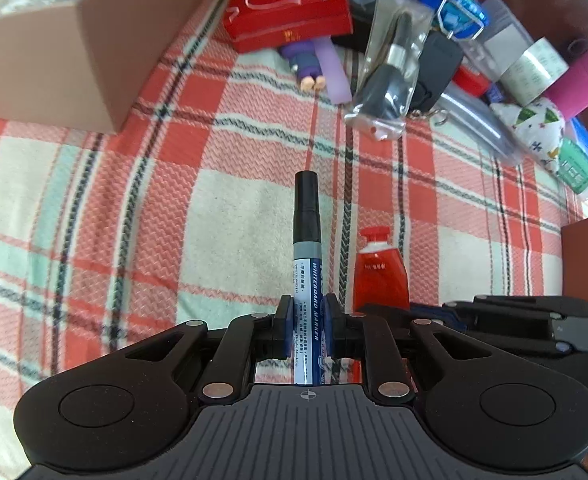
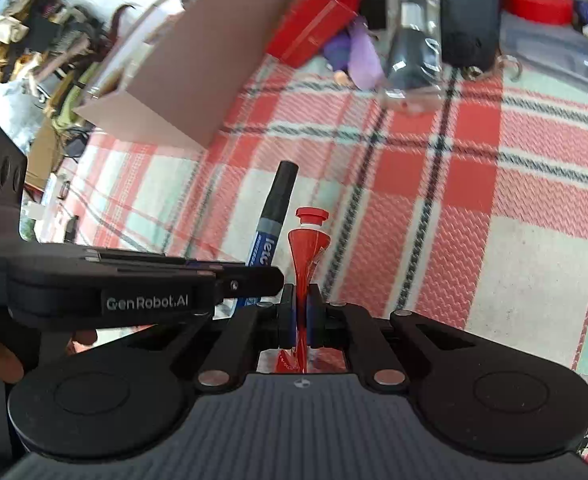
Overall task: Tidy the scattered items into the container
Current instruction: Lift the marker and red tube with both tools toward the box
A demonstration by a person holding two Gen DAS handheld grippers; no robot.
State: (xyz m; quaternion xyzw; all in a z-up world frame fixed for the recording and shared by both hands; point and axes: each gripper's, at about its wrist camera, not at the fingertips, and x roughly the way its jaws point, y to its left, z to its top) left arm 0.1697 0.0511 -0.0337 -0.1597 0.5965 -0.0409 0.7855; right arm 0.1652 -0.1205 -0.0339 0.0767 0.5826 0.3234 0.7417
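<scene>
My left gripper is shut on a whiteboard marker with a black cap, held above the plaid cloth and pointing away from me. My right gripper is shut on a red squeeze tube with a red cap, pinched flat between the pads. The tube also shows in the left wrist view, just right of the marker. The marker shows in the right wrist view, just left of the tube. The cardboard box stands at the far left; it also shows in the right wrist view.
Scattered items lie along the far edge: a red gift box, a purple doll, a bagged black tool, a black key fob, tape roll, magenta cup, patterned pouch. Plaid cloth covers the surface.
</scene>
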